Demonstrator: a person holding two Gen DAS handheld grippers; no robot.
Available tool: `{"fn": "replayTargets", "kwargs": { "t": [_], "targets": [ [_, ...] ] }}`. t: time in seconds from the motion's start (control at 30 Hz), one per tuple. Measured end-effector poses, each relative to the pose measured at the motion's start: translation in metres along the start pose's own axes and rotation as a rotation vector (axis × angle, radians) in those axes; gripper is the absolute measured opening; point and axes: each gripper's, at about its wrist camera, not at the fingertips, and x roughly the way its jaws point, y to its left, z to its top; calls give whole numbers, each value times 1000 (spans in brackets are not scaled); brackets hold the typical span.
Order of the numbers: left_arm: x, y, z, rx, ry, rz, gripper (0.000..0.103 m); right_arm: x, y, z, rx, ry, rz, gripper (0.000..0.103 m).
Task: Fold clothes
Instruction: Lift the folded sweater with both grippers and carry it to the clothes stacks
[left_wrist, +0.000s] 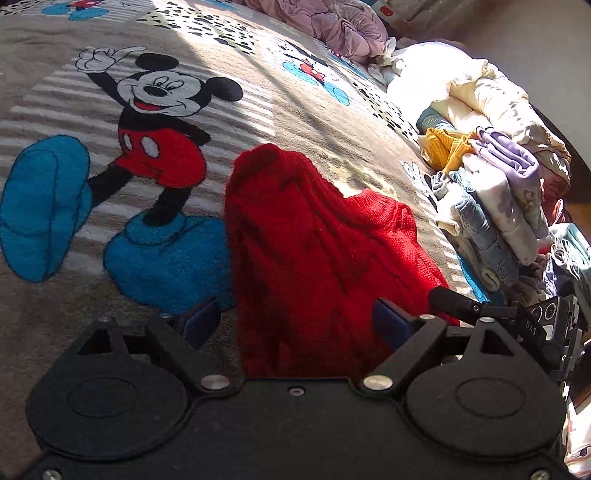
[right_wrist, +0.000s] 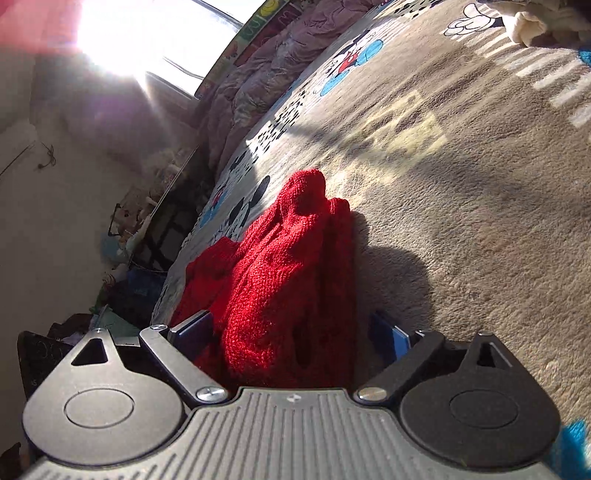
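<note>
1. On the cartoon-mouse blanket (left_wrist: 155, 122) spread over the bed lies a red knitted sweater (left_wrist: 306, 240), bunched up and heaped rather than flat, just beside the printed mouse's blue shoes.
2. Seen from the left wrist, the left gripper (left_wrist: 301, 325) stands wide, its blue pads either side of the sweater's near edge and clear of the knit; nothing is gripped.
3. Seen from the right wrist, the right gripper (right_wrist: 291, 332) is also spread wide; the sweater (right_wrist: 291, 266) rises between its fingers, the left pad close against the knit, the right pad apart from it.
4. Part of the right gripper's black body (left_wrist: 546, 325) shows at the right edge of the left wrist view, just past the sweater.
5. A pile of folded clothes (left_wrist: 491, 206), with denim, lilac and mustard pieces, sits to the right of the sweater, well apart from it.
6. A rumpled lilac quilt (left_wrist: 332, 26) lies at the far end of the bed.
7. Strong sunlight from a window (right_wrist: 122, 37) falls across the blanket.
</note>
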Motion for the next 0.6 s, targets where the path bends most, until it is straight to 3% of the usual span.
{"fn": "replayTargets", "kwargs": {
  "t": [0.07, 0.23, 0.3, 0.4, 0.6],
  "targets": [
    [10, 13, 1, -83, -7, -15, 90, 7, 4, 1, -23, 7, -12, 97],
    [29, 3, 1, -60, -22, -42, 88, 22, 15, -5, -122, 9, -39, 96],
    [29, 1, -7, -107, -51, -77, 77, 20, 16, -10, -105, 6, -17, 75],
    [27, -1, -21, -175, -88, -127, 63, 7, 2, -16, -35, -22, 35, 64],
    [6, -31, -51, -223, -86, -264, 57, -51, -8, -44, 111, -126, 105, 62]
  ]
}}
